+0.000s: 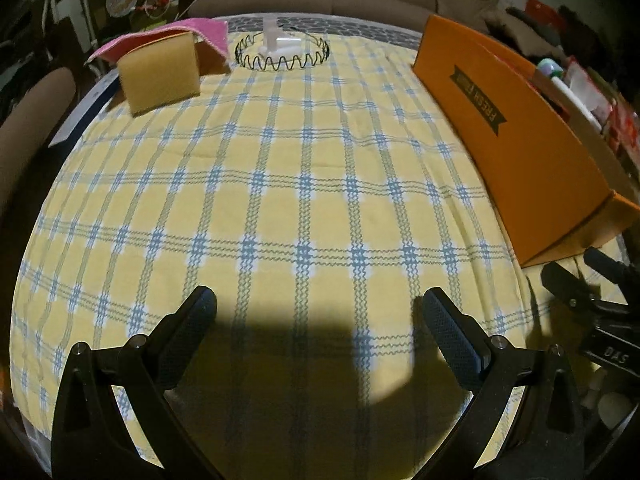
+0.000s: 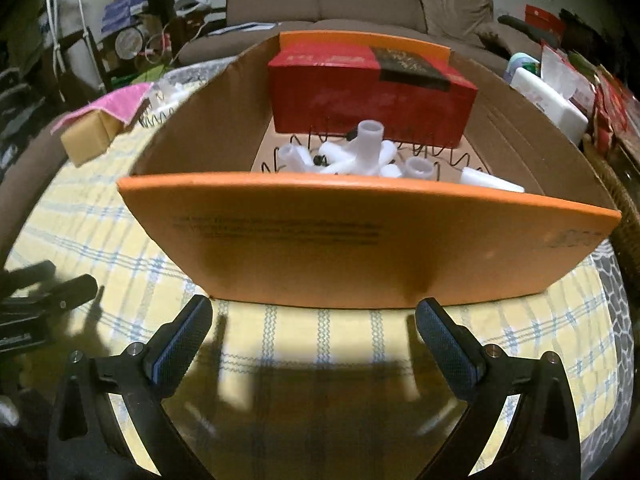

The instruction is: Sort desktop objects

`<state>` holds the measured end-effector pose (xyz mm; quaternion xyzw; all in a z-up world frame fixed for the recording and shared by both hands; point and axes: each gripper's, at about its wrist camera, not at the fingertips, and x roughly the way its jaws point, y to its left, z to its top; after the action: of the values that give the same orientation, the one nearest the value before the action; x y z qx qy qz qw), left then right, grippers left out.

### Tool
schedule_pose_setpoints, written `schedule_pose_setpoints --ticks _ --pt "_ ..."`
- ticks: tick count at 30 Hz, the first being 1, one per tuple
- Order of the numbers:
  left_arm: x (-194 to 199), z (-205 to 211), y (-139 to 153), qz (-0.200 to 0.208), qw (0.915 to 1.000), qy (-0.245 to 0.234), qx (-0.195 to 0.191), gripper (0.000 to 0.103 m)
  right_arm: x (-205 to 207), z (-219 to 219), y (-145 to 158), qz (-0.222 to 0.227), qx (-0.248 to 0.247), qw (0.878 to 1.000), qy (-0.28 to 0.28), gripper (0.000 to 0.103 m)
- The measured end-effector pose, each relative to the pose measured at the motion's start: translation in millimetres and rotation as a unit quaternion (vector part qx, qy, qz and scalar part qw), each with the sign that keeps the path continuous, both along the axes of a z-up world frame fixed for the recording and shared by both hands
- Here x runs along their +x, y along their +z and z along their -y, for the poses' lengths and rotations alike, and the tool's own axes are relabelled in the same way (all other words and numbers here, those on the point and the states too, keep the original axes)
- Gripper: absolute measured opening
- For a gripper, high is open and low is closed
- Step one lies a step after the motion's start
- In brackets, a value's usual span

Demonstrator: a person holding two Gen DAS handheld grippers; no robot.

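The wavy headband rings a white connector at top centre, the box at right; we send the empty, wide-open left claw forward low, while the right claw waits spread empty

A woven check tablecloth covers the surface, matt and slightly creased. The box is matt orange cardboard, raw brown inside. The connectors look like smooth white plastic, the headband like thin black wire. A pink cloth looks fluffy.
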<state>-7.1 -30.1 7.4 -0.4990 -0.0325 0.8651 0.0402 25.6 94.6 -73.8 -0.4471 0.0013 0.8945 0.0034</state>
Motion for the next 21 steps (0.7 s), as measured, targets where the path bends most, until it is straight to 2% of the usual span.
schedule_pose_setpoints --ticks 5,8,12,16,21 --pt "-4 -5 -3 -0.008 0.9999 0.002 -0.015 0.103 -3 -6 -9 0.004 -0.014 1.000 -0.019 0.103" --pt "-6 -6 -5 -0.011 0.9997 0.007 -0.021 0.103 0 -14 -15 -0.006 -0.046 0.998 -0.042 0.103" --pt "-8 -9 -7 -0.019 0.9992 0.012 -0.033 0.103 2 -11 -16 -0.012 -0.038 0.998 -0.044 0.103" --pt "-5 -8 -10 -0.043 0.9985 0.002 -0.035 0.103 3 -12 -15 -0.011 -0.039 0.998 -0.043 0.103" --pt "-5 -9 -9 -0.043 0.9985 0.002 -0.035 0.103 -1 -5 -17 -0.002 -0.014 0.999 -0.041 0.103"
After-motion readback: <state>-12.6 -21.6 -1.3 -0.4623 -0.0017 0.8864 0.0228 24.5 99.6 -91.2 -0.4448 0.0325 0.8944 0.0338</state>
